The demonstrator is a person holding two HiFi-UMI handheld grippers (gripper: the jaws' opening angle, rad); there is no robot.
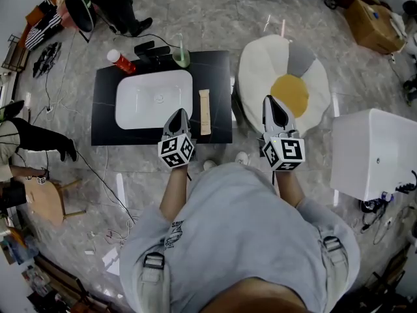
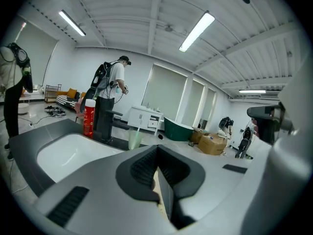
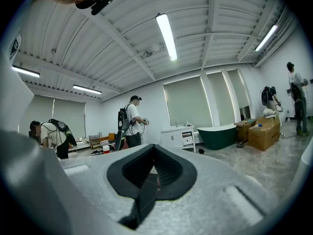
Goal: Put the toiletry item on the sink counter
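A long flat tan toiletry tube (image 1: 204, 111) lies on the black sink counter (image 1: 104, 113), just right of the white basin (image 1: 154, 98). My left gripper (image 1: 180, 112) hangs over the counter's front edge, between basin and tube, jaws shut and empty. From the left gripper view (image 2: 157, 165) the basin (image 2: 63, 153) lies below and ahead. My right gripper (image 1: 272, 100) is held to the right, off the counter and over an egg-shaped cushion; its jaws (image 3: 154, 173) look shut with nothing in them.
A red bottle (image 1: 121, 61), a black faucet (image 1: 153, 49) and a green cup (image 1: 181, 56) stand along the counter's back edge. The fried-egg cushion (image 1: 290, 90) lies right of the counter, a white box (image 1: 371, 152) farther right. People (image 1: 117, 2) and cables are around.
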